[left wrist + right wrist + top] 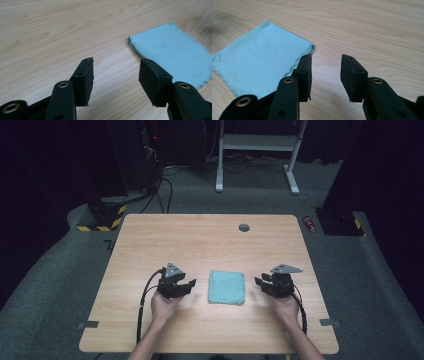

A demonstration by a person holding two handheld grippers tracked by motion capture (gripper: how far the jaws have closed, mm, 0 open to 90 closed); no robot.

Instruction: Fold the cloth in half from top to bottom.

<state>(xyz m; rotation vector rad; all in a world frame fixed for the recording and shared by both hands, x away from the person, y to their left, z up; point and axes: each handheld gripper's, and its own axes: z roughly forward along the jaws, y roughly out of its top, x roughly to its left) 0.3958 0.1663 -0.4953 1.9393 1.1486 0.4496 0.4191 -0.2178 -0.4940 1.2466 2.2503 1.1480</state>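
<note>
A light blue folded cloth (227, 287) lies flat on the wooden table (200, 240), near the front middle. My left gripper (189, 284) hovers just left of the cloth and stands open, with bare wood between its jaws (116, 68). In the left gripper view the cloth (175, 55) lies to the right of the jaws. My right gripper (260, 282) is just right of the cloth, open too, with nothing between its jaws (325, 67). The cloth (262, 60) spreads to the left in the right gripper view, its scalloped edge beside the left jaw.
A small grey round cap (244, 227) is set into the table near its far edge. Beyond the table stand a white desk frame (257, 150), black equipment with cables (150, 160) and a red can (309, 223) on the grey carpet.
</note>
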